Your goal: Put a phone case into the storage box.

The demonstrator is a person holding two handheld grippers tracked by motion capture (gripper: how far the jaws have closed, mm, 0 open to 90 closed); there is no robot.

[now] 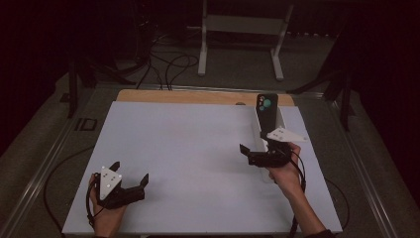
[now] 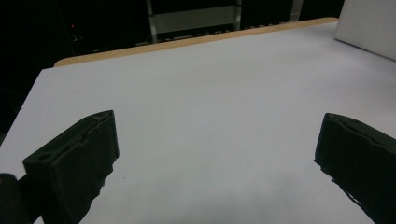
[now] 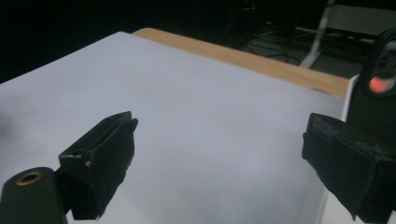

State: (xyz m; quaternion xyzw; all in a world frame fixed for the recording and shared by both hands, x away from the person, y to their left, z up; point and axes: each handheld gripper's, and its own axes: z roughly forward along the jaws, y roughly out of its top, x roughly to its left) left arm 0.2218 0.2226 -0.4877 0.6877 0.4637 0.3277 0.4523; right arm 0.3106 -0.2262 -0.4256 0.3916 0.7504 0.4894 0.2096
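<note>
From the high view I see my left claw (image 1: 130,176) spread wide near the desk's (image 1: 188,148) front left corner, pinching nothing. My right claw (image 1: 255,151) is also spread, empty, toward the right side, just in front of a dark phone (image 1: 266,111) standing upright in a white holder (image 1: 258,130) near the far right edge.

In the left gripper view, both jaws stand far apart over bare white desk surface (image 2: 210,93), with the holder's white wall (image 2: 369,28) at top right.

In the right gripper view, the jaws are wide apart; the phone (image 3: 373,93) rises just behind the right-hand jaw.
</note>
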